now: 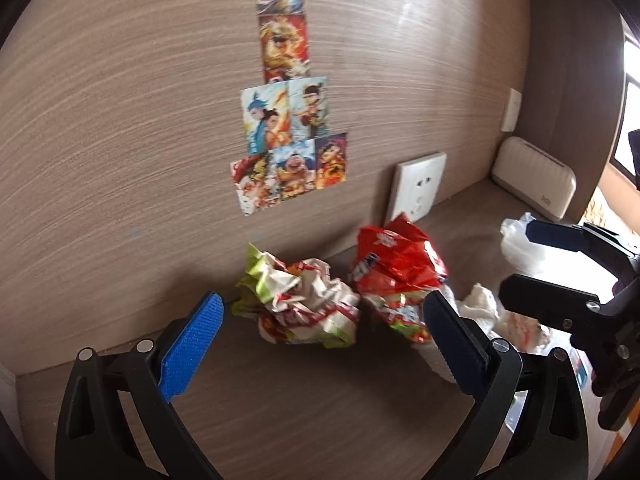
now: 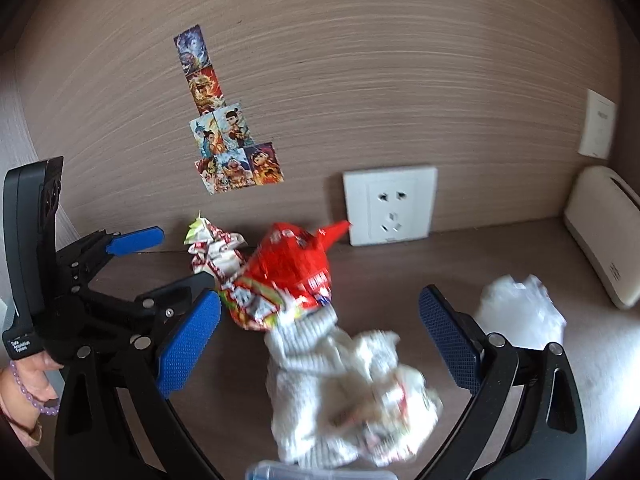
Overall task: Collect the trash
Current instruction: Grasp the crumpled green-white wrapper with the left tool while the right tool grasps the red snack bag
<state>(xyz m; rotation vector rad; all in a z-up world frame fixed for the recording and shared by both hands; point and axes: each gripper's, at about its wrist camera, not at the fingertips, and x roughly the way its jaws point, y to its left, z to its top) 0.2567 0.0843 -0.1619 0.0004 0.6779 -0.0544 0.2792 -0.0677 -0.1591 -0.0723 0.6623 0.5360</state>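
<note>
Here the left gripper (image 1: 324,320) gapes wide, empty, framing a crumpled green-white wrapper (image 1: 298,304) and a red bag (image 1: 396,264) by the far wall (image 1: 120,140). The right gripper (image 2: 320,320) — also wide, holding nothing — hovers over white tissue (image 2: 340,392) on the desk (image 2: 400,264). Clear plastic (image 2: 520,304) lies to the right, near a white box (image 2: 604,236); a socket (image 2: 390,204) sits behind.
</note>
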